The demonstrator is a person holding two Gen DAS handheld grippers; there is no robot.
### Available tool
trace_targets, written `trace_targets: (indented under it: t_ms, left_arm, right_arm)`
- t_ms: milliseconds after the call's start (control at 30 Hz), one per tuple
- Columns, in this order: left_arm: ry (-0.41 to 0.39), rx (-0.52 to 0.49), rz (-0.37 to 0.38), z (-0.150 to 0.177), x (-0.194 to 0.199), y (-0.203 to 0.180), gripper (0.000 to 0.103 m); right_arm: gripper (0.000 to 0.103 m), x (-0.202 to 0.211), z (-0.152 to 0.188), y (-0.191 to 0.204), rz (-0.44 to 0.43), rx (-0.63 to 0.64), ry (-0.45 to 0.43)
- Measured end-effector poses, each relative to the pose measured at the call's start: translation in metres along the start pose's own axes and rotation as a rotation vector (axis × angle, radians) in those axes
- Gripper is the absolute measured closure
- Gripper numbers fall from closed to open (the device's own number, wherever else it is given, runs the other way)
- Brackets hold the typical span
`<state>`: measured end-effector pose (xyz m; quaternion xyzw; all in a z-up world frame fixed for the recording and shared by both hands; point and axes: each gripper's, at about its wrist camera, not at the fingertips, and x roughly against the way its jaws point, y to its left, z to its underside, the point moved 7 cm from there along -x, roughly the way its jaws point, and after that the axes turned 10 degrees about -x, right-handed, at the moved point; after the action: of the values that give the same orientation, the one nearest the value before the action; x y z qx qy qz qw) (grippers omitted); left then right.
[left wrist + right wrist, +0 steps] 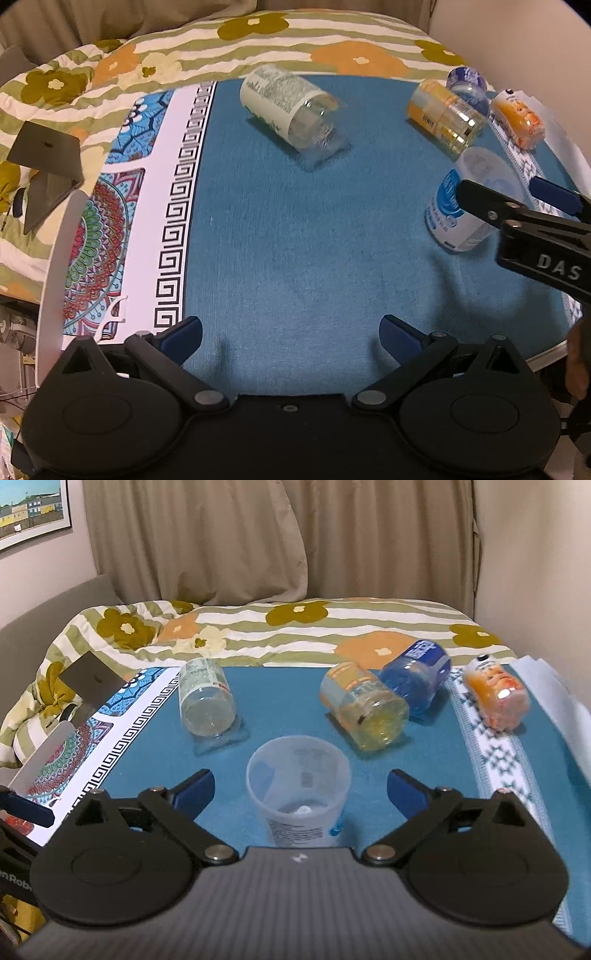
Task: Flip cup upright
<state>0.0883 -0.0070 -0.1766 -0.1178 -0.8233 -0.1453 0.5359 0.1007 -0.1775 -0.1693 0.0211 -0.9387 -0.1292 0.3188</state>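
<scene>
Right tool (300,790) hovers level with its blue-padded fingers spread wide on either side of the translucent, tapered plastic cup (298,790), which stands mouth-up on the teal fuzzy cloth (369,775) covering the desk. Left tool (290,334) hangs spread, empty.

Right wrist view. A translucent cup (298,790) stands upright, mouth up, on the blue cloth (295,709), between the spread fingers of the right gripper (300,794) and touching neither. Beyond it four containers lie on their sides: a clear bottle (206,701), a yellow jar (364,710), a blue bottle (417,681), an orange bottle (496,698).
</scene>
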Motion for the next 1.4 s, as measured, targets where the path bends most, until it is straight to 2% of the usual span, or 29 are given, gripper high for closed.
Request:
trace_targets:
  t_ms: [167,333,467,633,800,1400]
  left_arm:
    - [-0.036,0.009,-0.007,-0.009,0.029,-0.003,0.000]
    - [-0.093,0.025,-0.020,-0.018,0.064,-0.008,0.000]
    - [-0.142,0.033,-0.040,-0.025,0.087,-0.012,0.000]
    - [-0.188,0.047,-0.073,-0.024,0.105,-0.015,0.000]
    - [-0.196,0.048,-0.099,-0.017,0.108,-0.018,0.000]
    - [-0.224,0.018,-0.111,-0.014,0.115,-0.027,0.000]
  right_arm:
    - [0.000,0.035,-0.022,-0.008,0.041,-0.009,0.057]
    - [0.000,0.069,-0.036,-0.018,0.125,-0.024,0.203]
    - [0.000,0.094,-0.042,-0.028,0.149,-0.035,0.261]
    - [0.000,0.113,-0.045,-0.039,0.201,-0.025,0.280]
    - [0.000,0.119,-0.035,-0.048,0.221,-0.053,0.301]
    - [0.000,0.123,-0.025,-0.051,0.213,-0.075,0.314]
